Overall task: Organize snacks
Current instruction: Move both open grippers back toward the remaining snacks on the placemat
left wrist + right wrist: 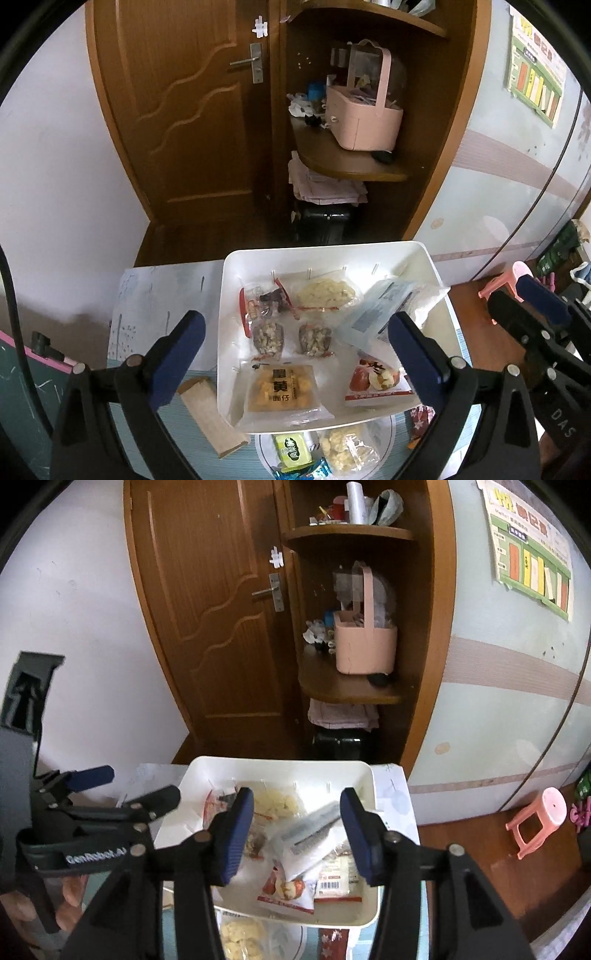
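A small table (155,295) with a pale printed cover stands before a brown wooden door (184,110) and a corner shelf bearing a pink basket (364,122).

Left wrist view: a white tray (413,254) fills the middle, holding flat snack packets. A yellow packet (282,391) lies at its 6 o'clock, an apple-print packet (376,380) at about 4 o'clock, two nut packets (269,336) near the centre, and a pale blue-grey pouch (373,314) leans over the rim at 3 o'clock. A plate (388,439) just below the tray keeps more snacks, among them a green packet (291,452). The left gripper (295,343) stands spread wide and empty, tilted down over the tray. The packets look light, thin and crinkly, with slick film; a pinch on a sealed edge would likely hold better than on the puffed middle, and the crisp contents could crush.

Right wrist view: the right gripper (297,834) points down at the tray (369,775), its jaws partly apart with nothing pressed between the pads. The blurred grey pouch (310,823) lies beyond them, toward 12 o'clock, on other packets. The left gripper (122,790) shows at 9 o'clock, a hand (70,893) gripping its handle. A pink stool (539,819) sits on the floor at 3 o'clock.
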Available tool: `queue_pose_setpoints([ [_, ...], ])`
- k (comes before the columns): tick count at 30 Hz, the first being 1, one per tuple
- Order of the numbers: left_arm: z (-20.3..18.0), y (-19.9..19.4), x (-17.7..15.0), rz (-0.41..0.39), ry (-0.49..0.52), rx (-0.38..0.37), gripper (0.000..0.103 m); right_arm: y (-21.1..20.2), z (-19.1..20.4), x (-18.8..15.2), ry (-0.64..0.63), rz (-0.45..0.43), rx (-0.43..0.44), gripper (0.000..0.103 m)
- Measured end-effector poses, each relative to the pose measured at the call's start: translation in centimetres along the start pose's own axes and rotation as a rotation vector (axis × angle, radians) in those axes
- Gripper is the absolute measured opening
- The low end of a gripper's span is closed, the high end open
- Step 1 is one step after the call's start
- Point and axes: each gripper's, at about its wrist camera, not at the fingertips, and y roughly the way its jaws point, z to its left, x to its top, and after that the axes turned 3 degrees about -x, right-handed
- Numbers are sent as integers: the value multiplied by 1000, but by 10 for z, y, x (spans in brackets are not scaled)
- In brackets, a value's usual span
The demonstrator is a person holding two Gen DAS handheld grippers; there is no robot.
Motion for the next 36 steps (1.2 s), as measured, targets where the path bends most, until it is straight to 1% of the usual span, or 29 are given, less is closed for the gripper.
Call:
queue_pose_setpoints([
  [6,-7,-10,-3,-21,19,16,99,-6,-4,-3,14,5,-7,49],
  [13,-12,-26,-9,-35,20,10,99,-20,-4,-7,10,0,-17,49],
  [20,-20,-49,-21,-58,24,3,99,-39,-4,-16,8,-4,-22,49],
  [27,-27,-70,-43,-68,25,0,99,-57,-6,-36,1,15,-20,49],
  [36,-39,-83,-85,-58,41,16,99,-70,-14,-77,3,72,-19,50],
])
